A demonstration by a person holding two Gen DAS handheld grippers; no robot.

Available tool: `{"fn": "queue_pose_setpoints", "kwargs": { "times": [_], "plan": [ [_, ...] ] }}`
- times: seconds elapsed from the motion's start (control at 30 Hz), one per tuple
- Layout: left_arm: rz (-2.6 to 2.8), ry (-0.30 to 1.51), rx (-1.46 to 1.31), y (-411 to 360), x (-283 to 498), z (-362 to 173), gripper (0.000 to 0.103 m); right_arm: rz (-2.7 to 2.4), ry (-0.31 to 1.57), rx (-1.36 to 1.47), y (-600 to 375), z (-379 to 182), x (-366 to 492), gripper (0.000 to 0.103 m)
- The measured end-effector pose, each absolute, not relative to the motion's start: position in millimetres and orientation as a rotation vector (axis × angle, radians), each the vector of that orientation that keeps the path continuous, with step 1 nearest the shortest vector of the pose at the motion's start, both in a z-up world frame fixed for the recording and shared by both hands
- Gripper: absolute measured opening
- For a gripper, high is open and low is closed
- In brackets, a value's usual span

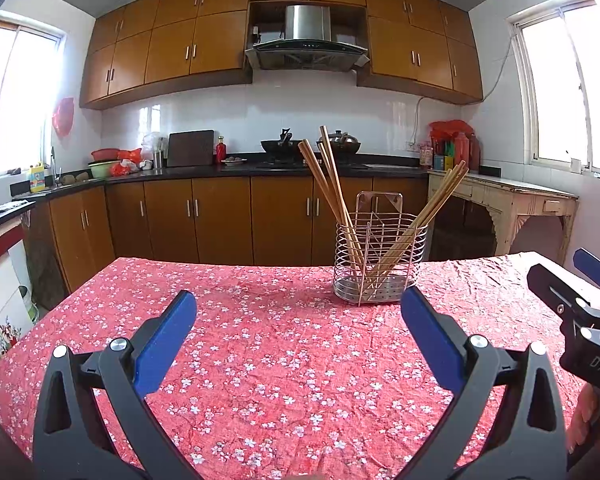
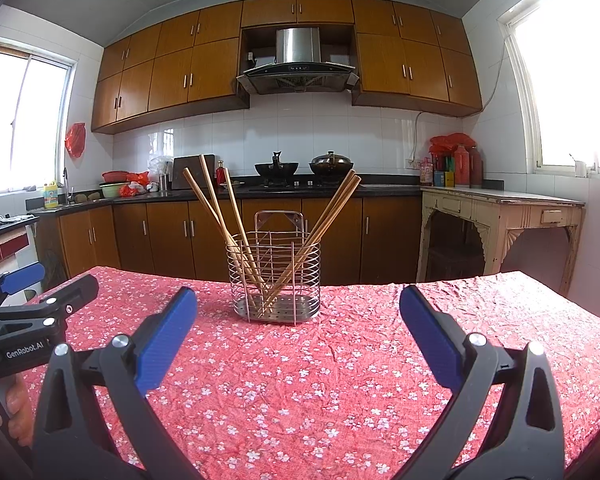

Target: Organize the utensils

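A wire utensil holder (image 1: 380,258) (image 2: 275,276) stands upright on the far half of the table. Several wooden chopsticks (image 1: 330,184) (image 2: 216,208) lean out of it, some to the left and some to the right (image 1: 432,208) (image 2: 332,208). My left gripper (image 1: 298,312) is open above the cloth, short of the holder and to its left, with nothing between its blue pads. My right gripper (image 2: 298,308) is open too, nearly straight in front of the holder and empty. Each gripper shows at the edge of the other's view (image 1: 580,300) (image 2: 28,304).
The table carries a red flowered cloth (image 1: 260,340) (image 2: 340,360); its far edge runs just behind the holder. Beyond are kitchen cabinets, a counter with woks (image 2: 276,170) and an old cream side table (image 2: 500,208) at the right. A person's hand (image 2: 16,408) holds the left gripper.
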State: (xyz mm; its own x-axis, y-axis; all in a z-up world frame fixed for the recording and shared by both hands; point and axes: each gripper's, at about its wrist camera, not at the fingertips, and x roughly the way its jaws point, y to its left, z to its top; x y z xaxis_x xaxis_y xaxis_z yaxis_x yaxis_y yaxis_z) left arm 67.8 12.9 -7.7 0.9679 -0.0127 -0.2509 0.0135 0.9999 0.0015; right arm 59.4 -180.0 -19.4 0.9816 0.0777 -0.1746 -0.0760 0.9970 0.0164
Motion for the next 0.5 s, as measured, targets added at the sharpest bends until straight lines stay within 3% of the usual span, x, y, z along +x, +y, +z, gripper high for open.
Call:
{"fn": "queue_pose_setpoints", "kwargs": {
  "times": [0.5],
  "plan": [
    [-0.015, 0.256, 0.003, 12.5, 68.1, -8.7, 0.101, 0.077, 0.176, 0.011, -180.6, -19.4, 59.7, 0.099]
  ]
}}
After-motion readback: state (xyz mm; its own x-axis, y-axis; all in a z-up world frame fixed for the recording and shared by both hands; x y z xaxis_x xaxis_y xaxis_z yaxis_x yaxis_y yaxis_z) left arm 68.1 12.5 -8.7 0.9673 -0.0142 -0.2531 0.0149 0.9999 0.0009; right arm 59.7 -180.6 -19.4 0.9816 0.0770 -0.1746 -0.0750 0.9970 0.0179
